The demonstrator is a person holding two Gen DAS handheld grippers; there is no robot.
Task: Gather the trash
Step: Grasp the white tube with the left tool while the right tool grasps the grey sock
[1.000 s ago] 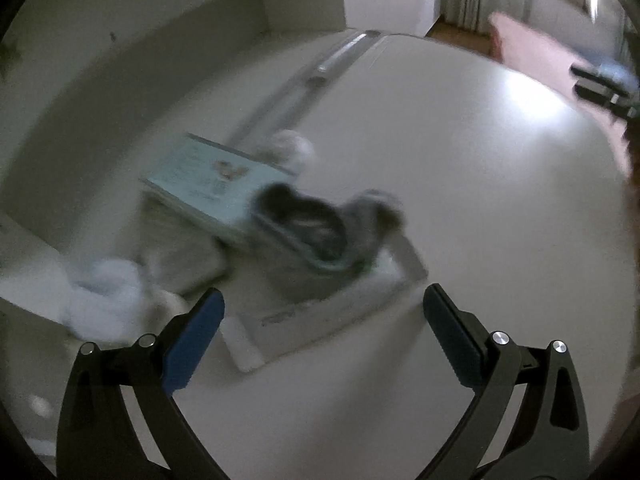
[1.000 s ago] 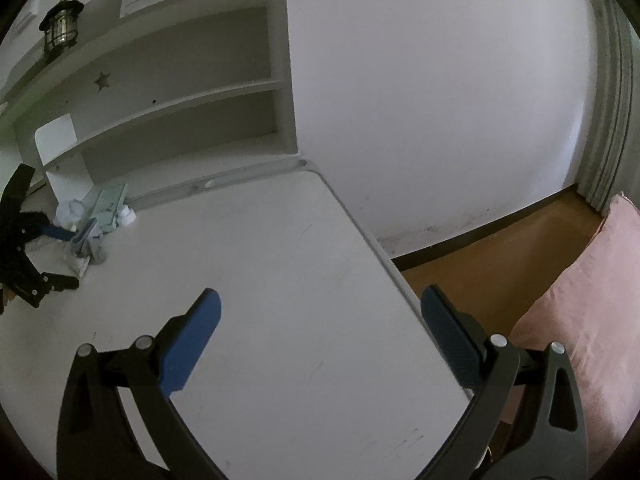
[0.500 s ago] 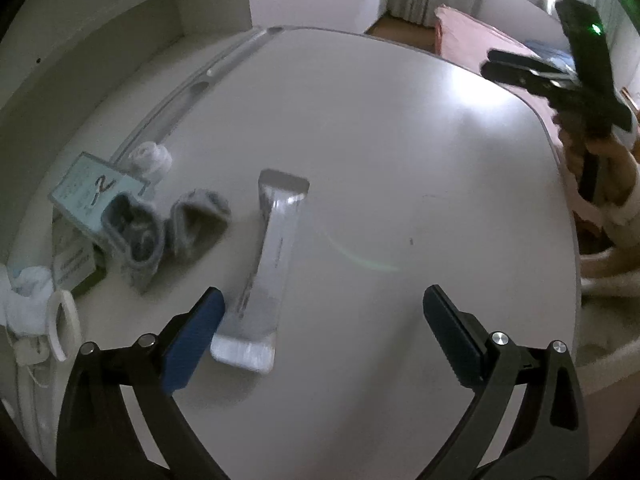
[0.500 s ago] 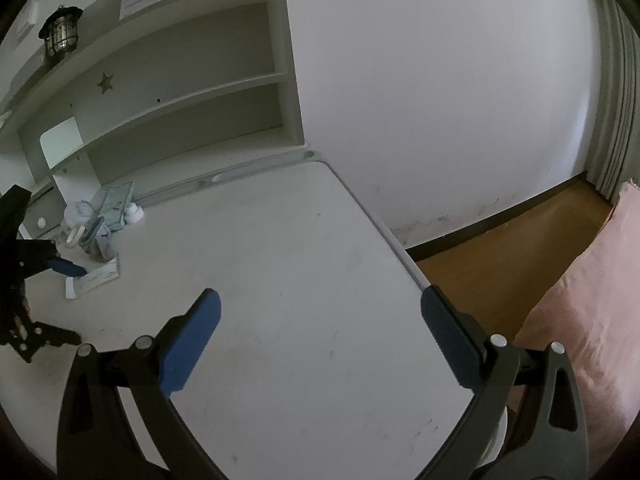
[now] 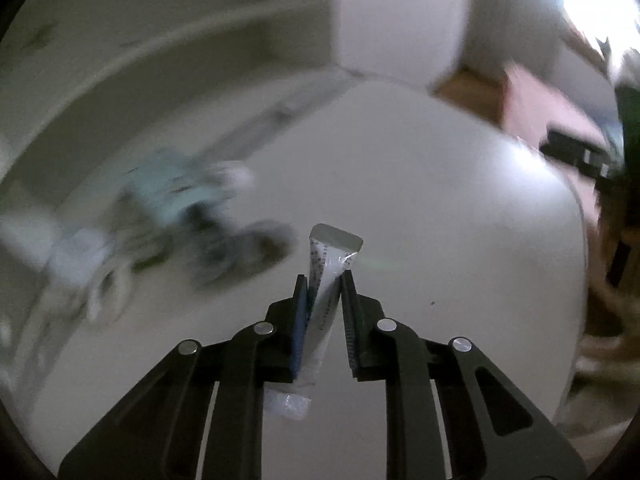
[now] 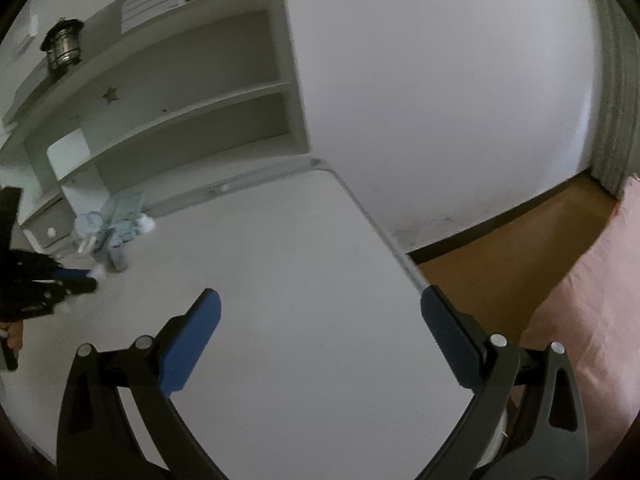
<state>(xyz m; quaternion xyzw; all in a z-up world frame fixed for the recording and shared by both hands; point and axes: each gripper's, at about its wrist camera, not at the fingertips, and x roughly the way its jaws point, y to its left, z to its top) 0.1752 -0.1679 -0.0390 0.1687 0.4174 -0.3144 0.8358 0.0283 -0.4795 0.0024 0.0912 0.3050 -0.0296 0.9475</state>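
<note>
1. My left gripper [image 5: 324, 276] is pinched on the tube wrapper [image 5: 329, 280], a flat silvery sachet. Pads bite it about mid-length; the crimped top sticks out fwd past the tips, the bottom end hangs below the jaws. It looks clear of the desk [image 5: 420, 200], tho I can't tell how high.
2. Grip sits a bit skewed: wrapper leans across the gap, not square to the pads. I judge it's thin and slick, so keep squeeze steady, no wrist flick, or it slides out the bottom.
3. My right gripper [image 6: 320, 312] is spread wide w/ nothing in it, hovering over bare desk near the edge. Free to take or steady things if needed.
4. Further out, left of the wrapper: blurred pile [image 5: 168, 208] w/ a dark sock-like lump, pale-blue box, white bits. Too smeared to sort. Prob more trash there, so don't sweep thru it w/ the hanging end.
5. No bin in either view. Best bet: carry wrapper level and slow, find the bin first, open jaws only once right over it.
6. Far back: shelves [image 6: 192, 92], wall.
</note>
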